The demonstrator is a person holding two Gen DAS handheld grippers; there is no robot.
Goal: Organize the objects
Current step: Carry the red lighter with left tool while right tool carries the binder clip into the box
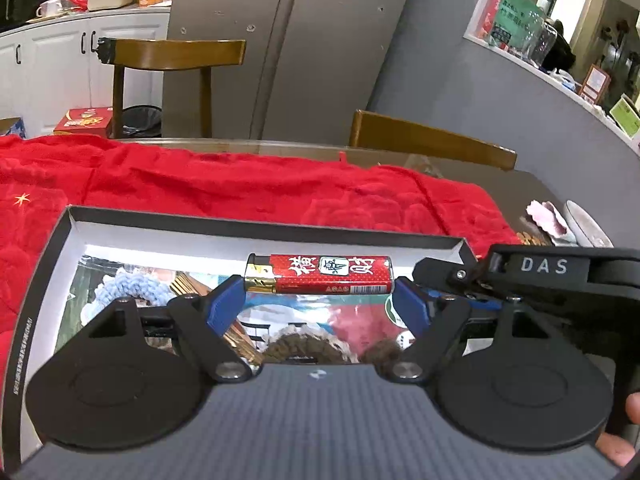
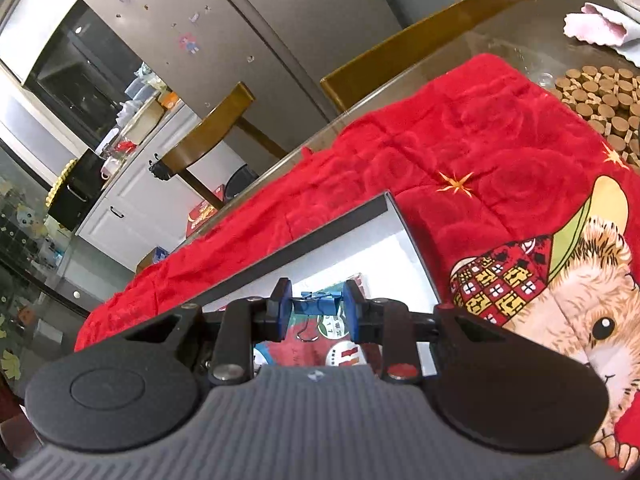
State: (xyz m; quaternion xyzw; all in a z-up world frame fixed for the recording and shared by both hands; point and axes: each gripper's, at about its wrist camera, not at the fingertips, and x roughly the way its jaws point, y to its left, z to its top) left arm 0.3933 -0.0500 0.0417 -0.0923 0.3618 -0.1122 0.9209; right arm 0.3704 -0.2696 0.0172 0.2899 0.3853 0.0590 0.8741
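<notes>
Left tool (image 1: 318, 300) clamped lengthwise on lighter (image 1: 320, 274); right tool (image 2: 316, 312) clamped on binder clip (image 2: 316, 305). Lower both well inside box (image 1: 60, 240), then release gently.

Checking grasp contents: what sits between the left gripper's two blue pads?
A red lighter spans lengthwise between the left gripper's pads, above the box; the left wrist view shows it.

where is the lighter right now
In the left wrist view the lighter is held lengthwise between the left gripper's blue fingers, over the open box on the red blanket.
</notes>
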